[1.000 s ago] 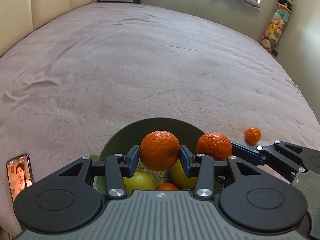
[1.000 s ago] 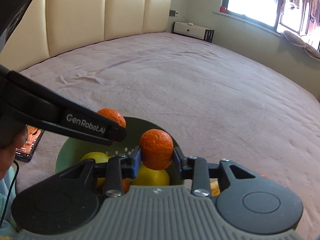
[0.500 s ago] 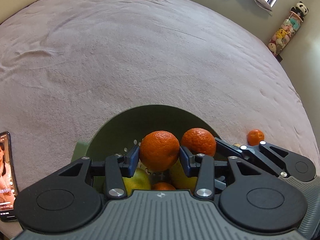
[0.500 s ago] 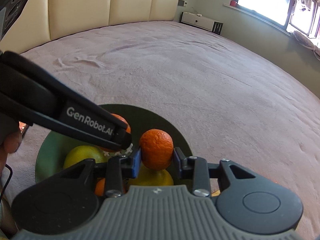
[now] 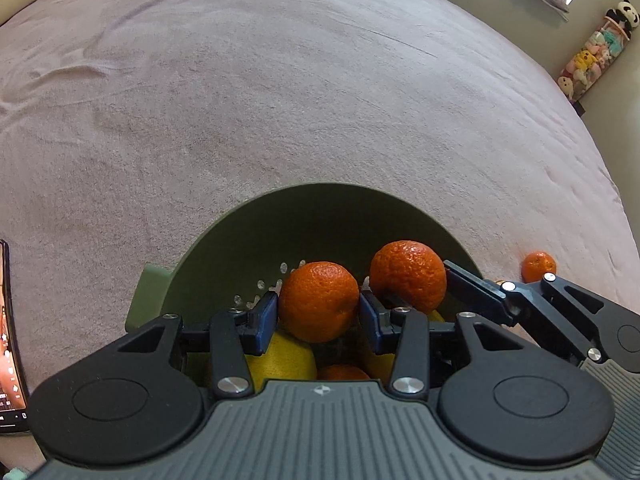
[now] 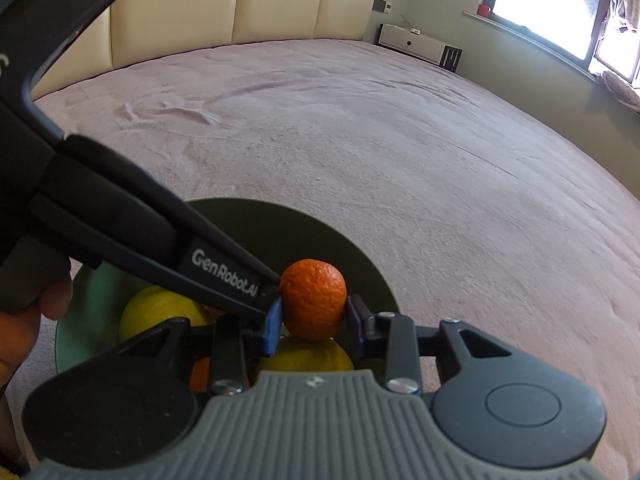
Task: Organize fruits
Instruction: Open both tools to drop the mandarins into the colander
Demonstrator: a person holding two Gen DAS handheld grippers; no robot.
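Note:
A green colander bowl (image 5: 332, 212) sits on the pink bedspread and holds yellow fruits (image 5: 280, 358) and a small orange (image 5: 342, 372). My left gripper (image 5: 319, 312) is shut on a tangerine (image 5: 318, 300) just above the fruit in the bowl. My right gripper (image 6: 313, 320) is shut on another tangerine (image 6: 313, 298), also low over the bowl (image 6: 320, 232); that tangerine shows in the left wrist view (image 5: 408, 280) beside mine. The left gripper's arm (image 6: 160, 240) crosses the right wrist view. A yellow fruit (image 6: 306, 354) lies under the right gripper.
One loose tangerine (image 5: 538, 266) lies on the bedspread to the right of the bowl. A phone (image 5: 10, 340) with a lit screen lies at the left edge. A padded headboard (image 6: 240, 4), a white low cabinet (image 6: 416, 46) and stuffed toys (image 5: 592, 56) border the bed.
Both grippers have lowered further into the bowl with their tangerines still held, and have drawn closer together. The bowl looks larger in both views.

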